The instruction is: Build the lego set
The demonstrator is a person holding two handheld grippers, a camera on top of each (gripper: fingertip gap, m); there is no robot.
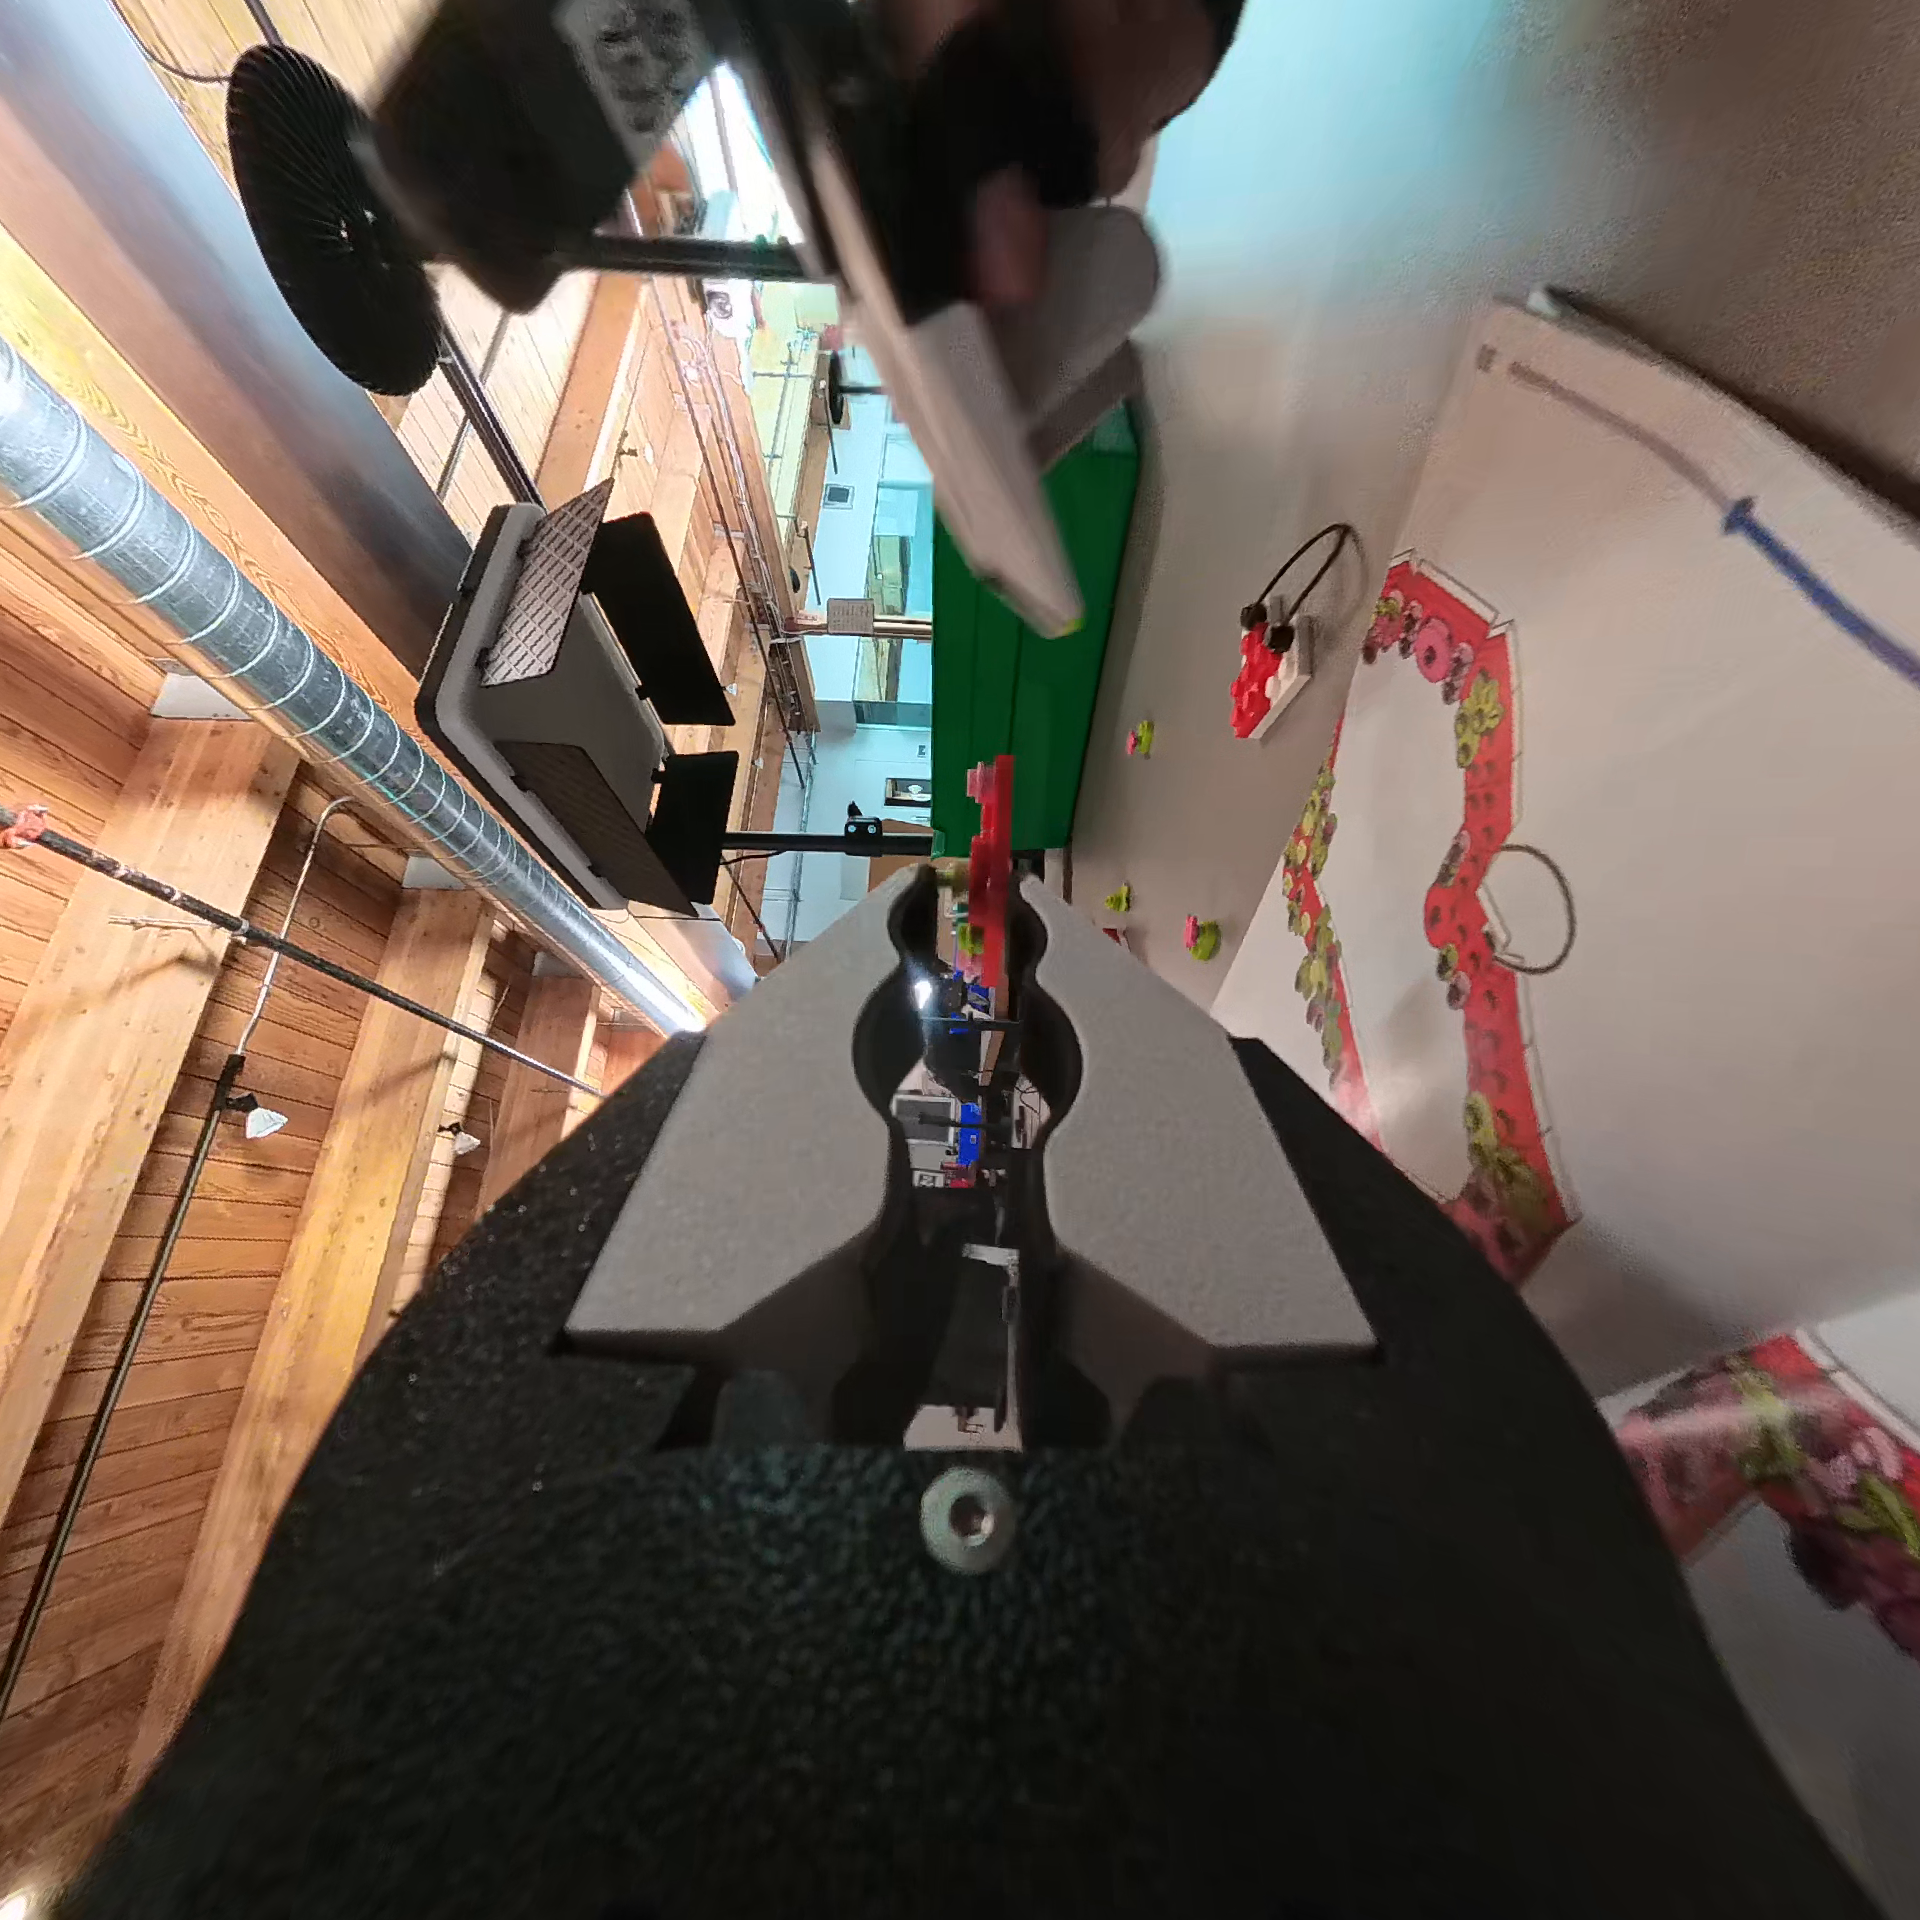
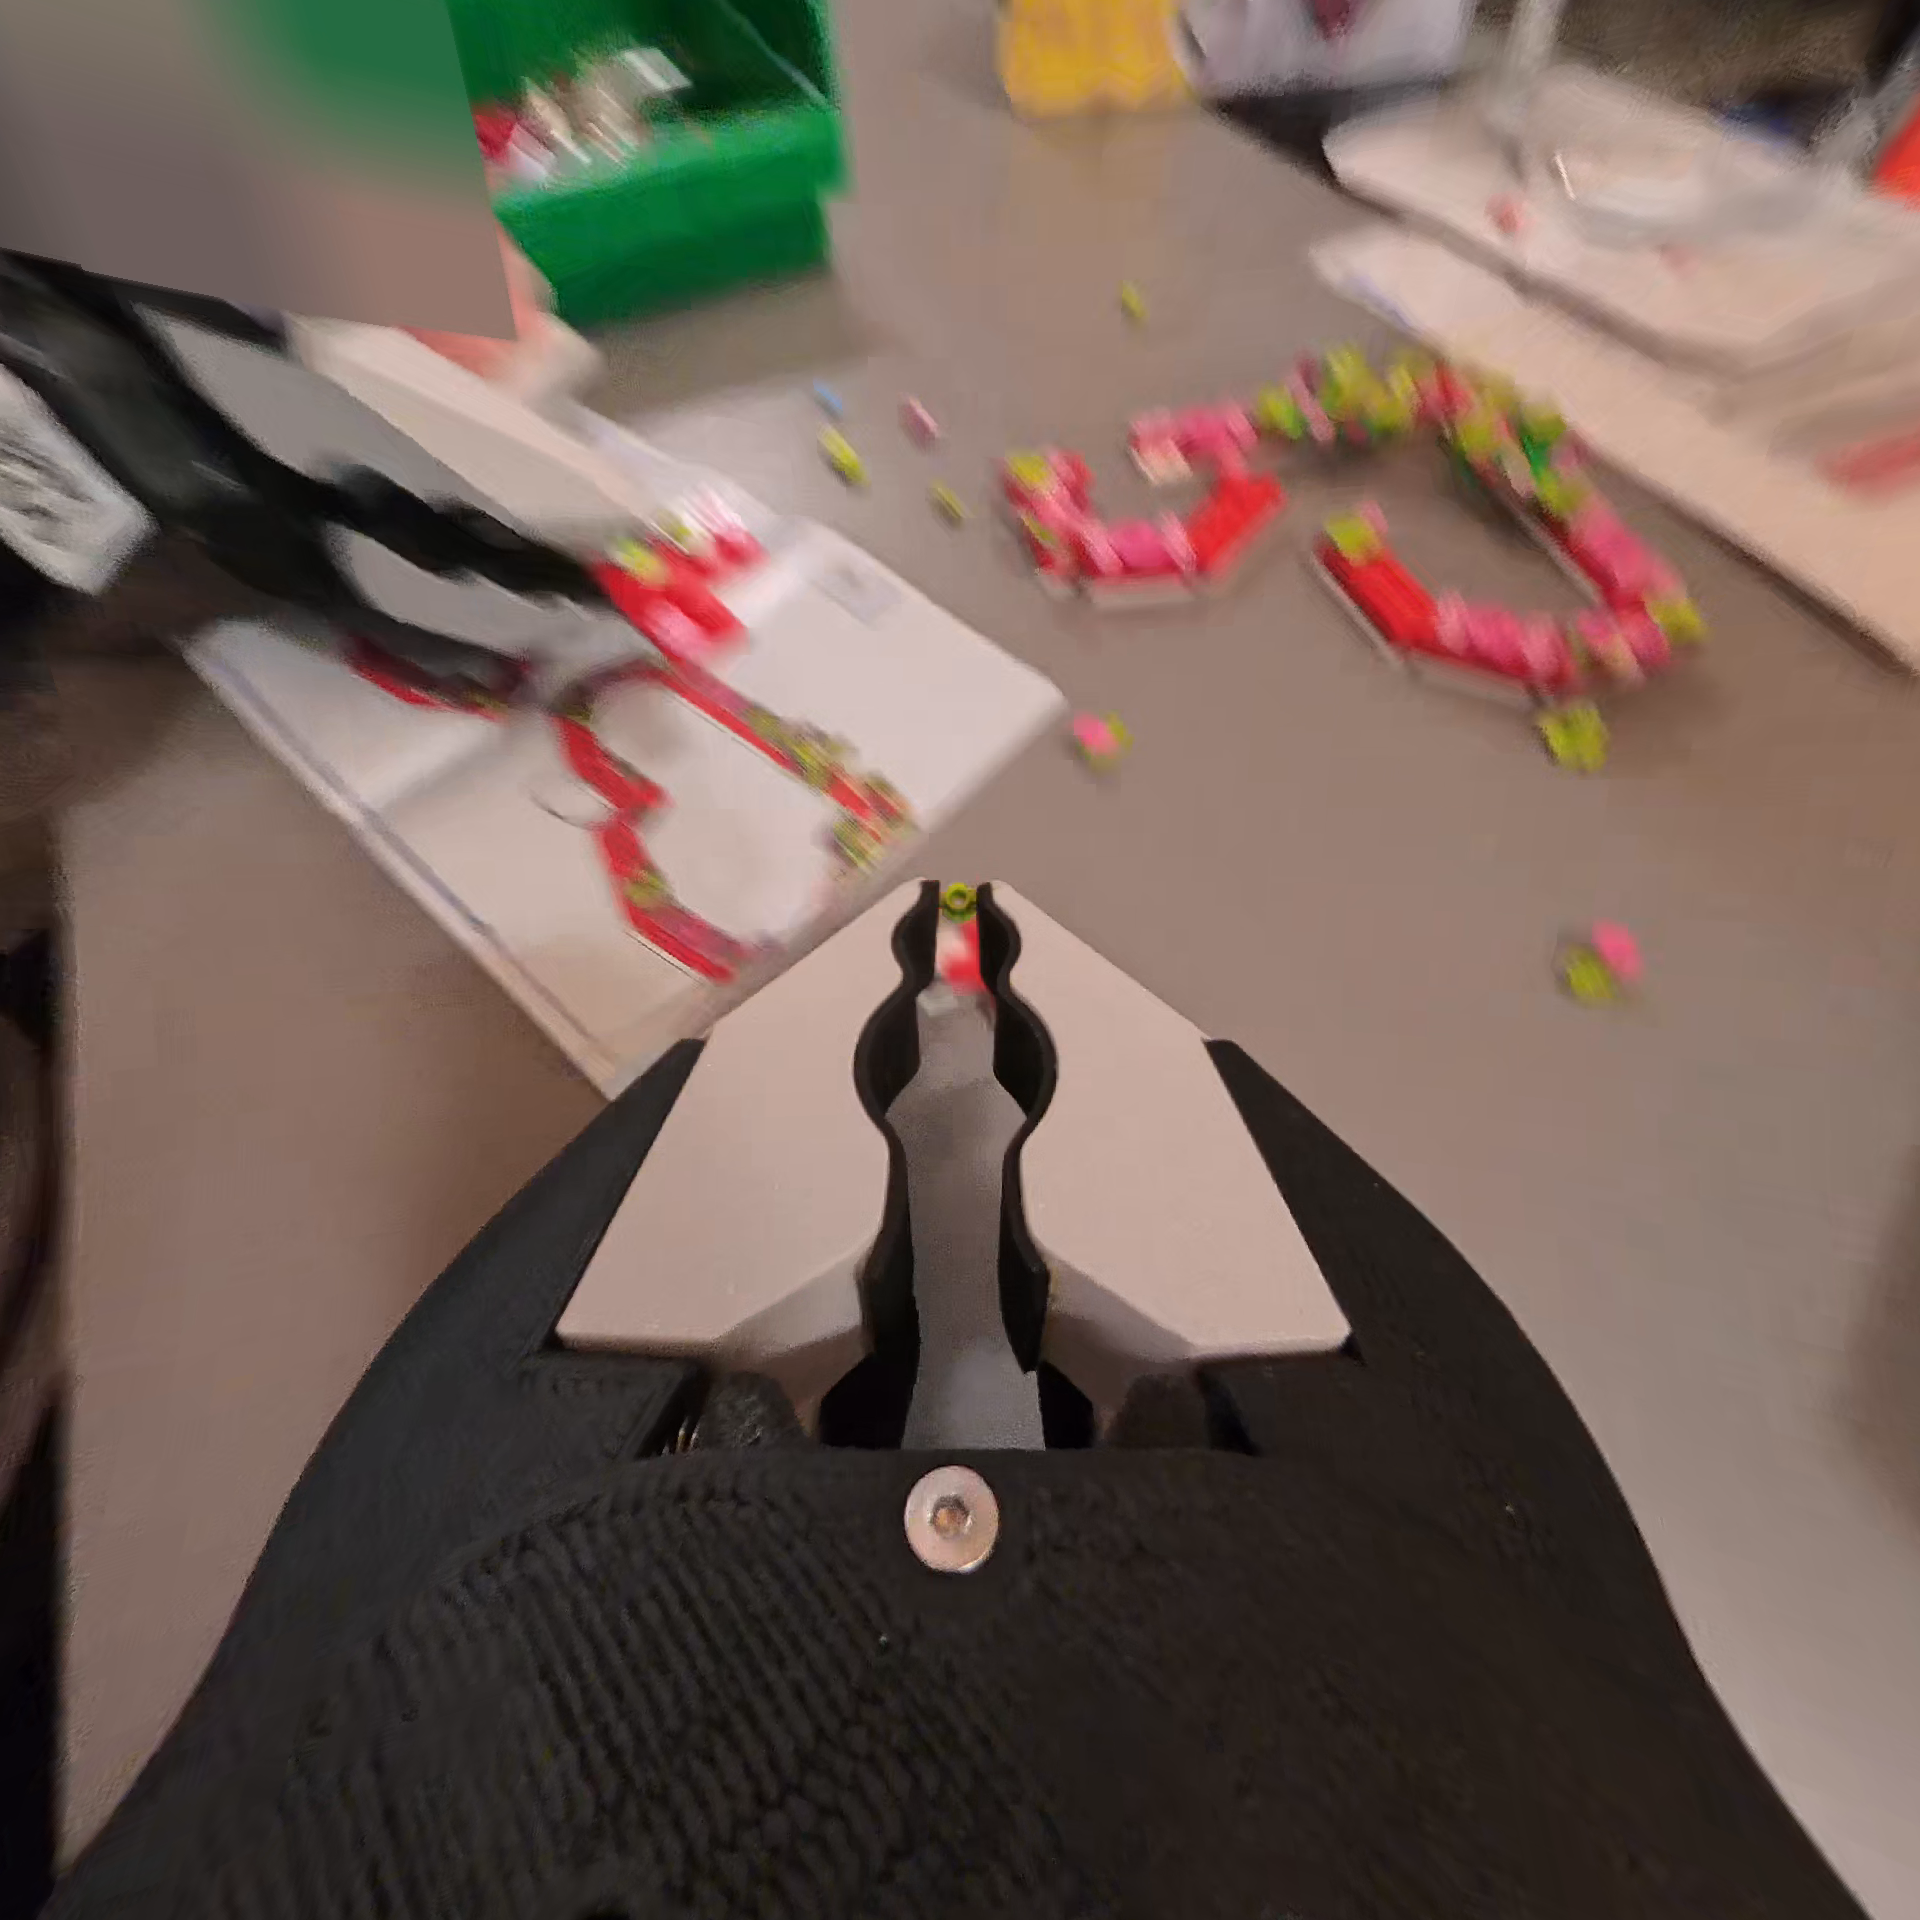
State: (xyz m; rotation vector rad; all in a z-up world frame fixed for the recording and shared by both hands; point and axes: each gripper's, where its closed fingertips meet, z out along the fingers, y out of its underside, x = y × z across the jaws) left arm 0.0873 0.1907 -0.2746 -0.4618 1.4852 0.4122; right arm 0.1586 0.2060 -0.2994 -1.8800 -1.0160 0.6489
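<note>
Lego red plate [image 1: 989,862] sits clamped in left fingers [image 1: 977,894] mid-frame; right fingers [image 2: 956,896] pinch a lime stud [image 2: 956,898].

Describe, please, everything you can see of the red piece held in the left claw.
The red piece is a flat, studded plastic Lego assembly, seen edge-on and standing upright. The left claw is shut on its lower part, so its stepped upper end pokes out beyond the tips. Small lime bits sit on its left side. It is held in the air.
</note>
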